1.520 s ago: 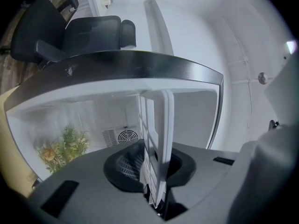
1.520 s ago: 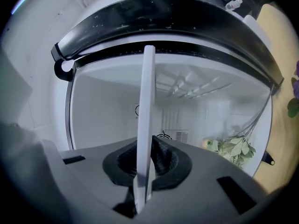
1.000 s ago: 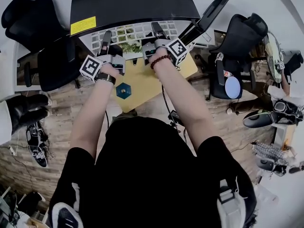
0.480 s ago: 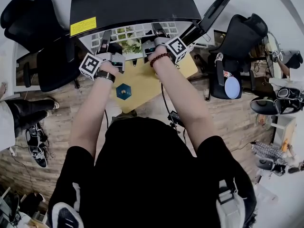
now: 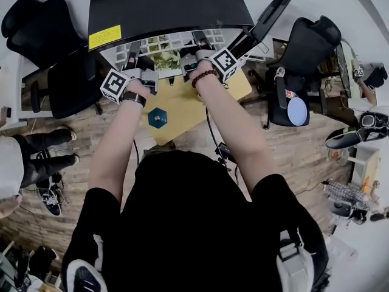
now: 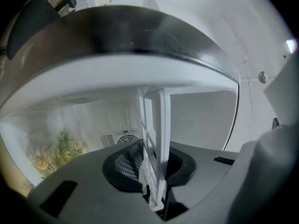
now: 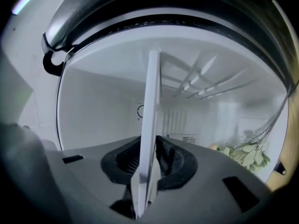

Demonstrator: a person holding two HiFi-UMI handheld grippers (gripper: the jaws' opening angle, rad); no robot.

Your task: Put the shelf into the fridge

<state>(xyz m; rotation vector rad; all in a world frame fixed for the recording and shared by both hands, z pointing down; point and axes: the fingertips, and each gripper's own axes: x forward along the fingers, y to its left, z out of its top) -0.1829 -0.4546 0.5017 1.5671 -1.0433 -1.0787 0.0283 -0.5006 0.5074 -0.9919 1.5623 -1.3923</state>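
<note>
Head view: left claw and right claw clamp the shelf at its near edge; best pushed evenly, level, into the fridge.

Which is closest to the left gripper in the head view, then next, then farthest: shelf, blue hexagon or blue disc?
1. The shelf, held by the left gripper.
2. The blue hexagon, on the yellow table nearer the person.
3. The blue disc, far right by the chair.
</note>
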